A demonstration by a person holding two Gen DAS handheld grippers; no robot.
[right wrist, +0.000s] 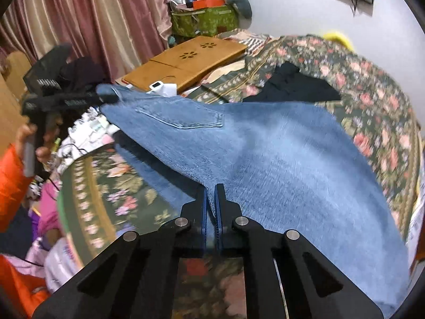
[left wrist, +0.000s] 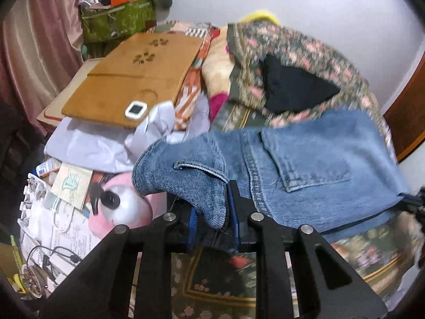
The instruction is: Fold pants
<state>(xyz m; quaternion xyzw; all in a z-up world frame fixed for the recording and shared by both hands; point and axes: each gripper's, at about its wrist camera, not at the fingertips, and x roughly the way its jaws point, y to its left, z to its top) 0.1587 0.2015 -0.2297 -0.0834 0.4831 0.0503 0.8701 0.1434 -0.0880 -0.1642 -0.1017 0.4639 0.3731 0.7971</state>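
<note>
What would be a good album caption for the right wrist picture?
Right tool pinching an edge of faded blue denim jeans lifted over a dark floral bedspread.

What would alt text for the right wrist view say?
The right gripper is shut on an edge of blue jeans lifted above a floral bedspread. At far left, the left gripper holds the waistband end; a wooden board and curtains lie behind.
</note>
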